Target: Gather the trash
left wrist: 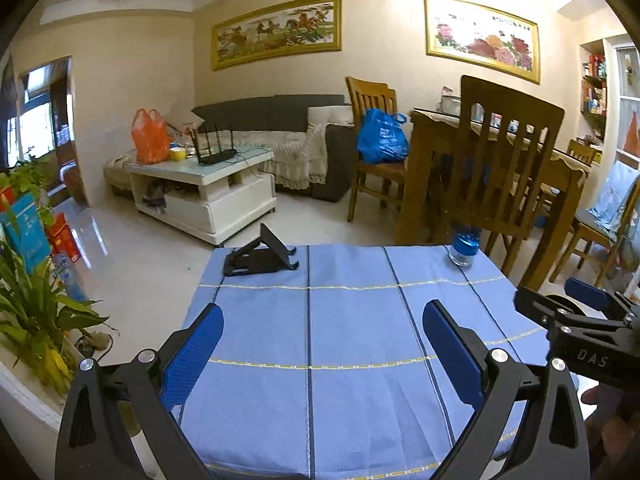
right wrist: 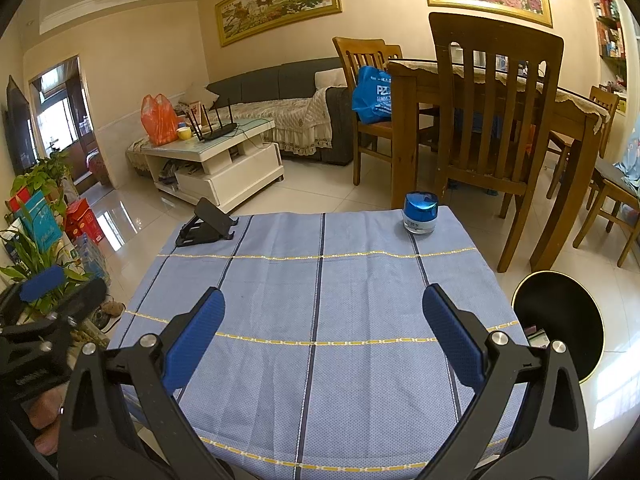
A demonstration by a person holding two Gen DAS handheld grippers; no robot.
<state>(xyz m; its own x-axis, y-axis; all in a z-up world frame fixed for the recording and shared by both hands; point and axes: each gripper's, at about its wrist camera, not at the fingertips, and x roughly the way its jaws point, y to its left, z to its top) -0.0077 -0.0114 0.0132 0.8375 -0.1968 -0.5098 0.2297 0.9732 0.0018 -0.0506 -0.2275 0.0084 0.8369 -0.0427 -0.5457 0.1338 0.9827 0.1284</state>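
We hold both grippers over a small table covered with a blue striped cloth [right wrist: 320, 300]. Our left gripper [left wrist: 322, 344] has its blue pads spread wide with nothing between them, and our right gripper [right wrist: 322, 334] is spread just as wide and equally empty. They sit side by side above the near half of the cloth, the right one showing at the edge of the left wrist view.

The cloth between the pads and the far edge is bare and flat. Only two things stand on it, both close to the far edge: a black phone stand [right wrist: 206, 226] at the far left corner and a small jar [right wrist: 419, 212] with a shiny blue lid at the far right corner. The two are well apart from each other.

The jar stands upright, its long axis vertical, lid on top, with its printed label turned toward us. It sits just inside the corner, close to both the far and the right edge.

Off the table's right side, on the floor, stands a black bin [right wrist: 560, 324] with a gold rim, its round mouth open toward us. Something lies inside near the rim, but we cannot tell what. Beyond the far edge a wooden chair [right wrist: 492, 120] stands close behind the jar, while the floor behind the phone stand is open tile.
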